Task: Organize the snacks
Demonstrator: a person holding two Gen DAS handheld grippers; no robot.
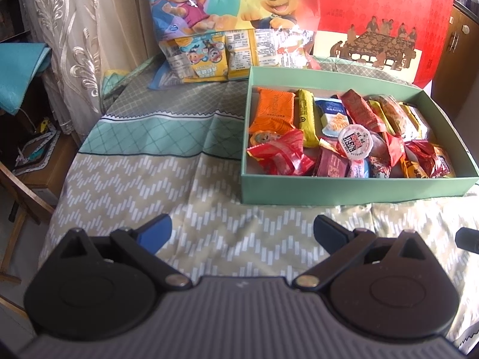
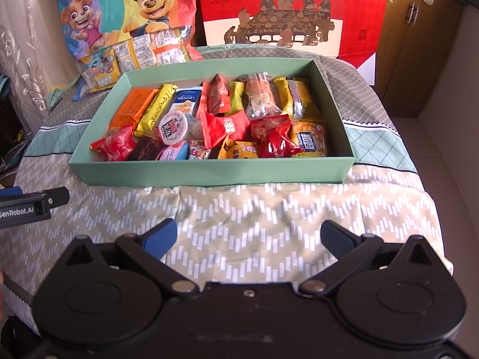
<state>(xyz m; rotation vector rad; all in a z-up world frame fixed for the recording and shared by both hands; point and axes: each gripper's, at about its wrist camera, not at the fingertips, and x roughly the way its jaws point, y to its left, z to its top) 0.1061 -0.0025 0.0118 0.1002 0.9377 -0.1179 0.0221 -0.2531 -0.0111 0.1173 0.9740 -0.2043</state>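
The green box [image 1: 353, 187] of snacks sits on the cloth-covered desk [image 1: 167, 179], ahead of both tools and apart from them. From the left tool [image 1: 242, 233] it lies forward and to the right; from the right tool [image 2: 248, 236] it lies straight ahead, its near wall a short stretch of bare cloth away. Both tools have their blue-tipped fingers spread wide and hold nothing. The left tool's black side, printed "GenRobot.AI", pokes in at the left edge of the right wrist view.

Inside the box the wrapped snacks lie in a loose heap: an orange packet [image 2: 133, 106] against the left end, a yellow bar [image 2: 155, 109] beside it, a blue-and-white pack [image 2: 185, 101], a round white-lidded cup [image 2: 173, 128] resting on the pile, crinkly red wrappers [image 2: 274, 137] towards the front, and a clear sleeve [image 2: 262, 97] with a pastry at the back. Most of the print is too small to read.

Behind the box a glossy cartoon-puppy bag [image 2: 119, 9] leans upright, with small yellow packs [image 1: 209, 59] spilling at its foot. Next to it stands a red gift carton [image 1: 380, 21] bearing large Chinese characters, "萬福" among them, and a drawing of figures around a banquet table. The cloth is soft and rumpled, patterned in a beige zigzag, a teal lattice and a grey lattice.
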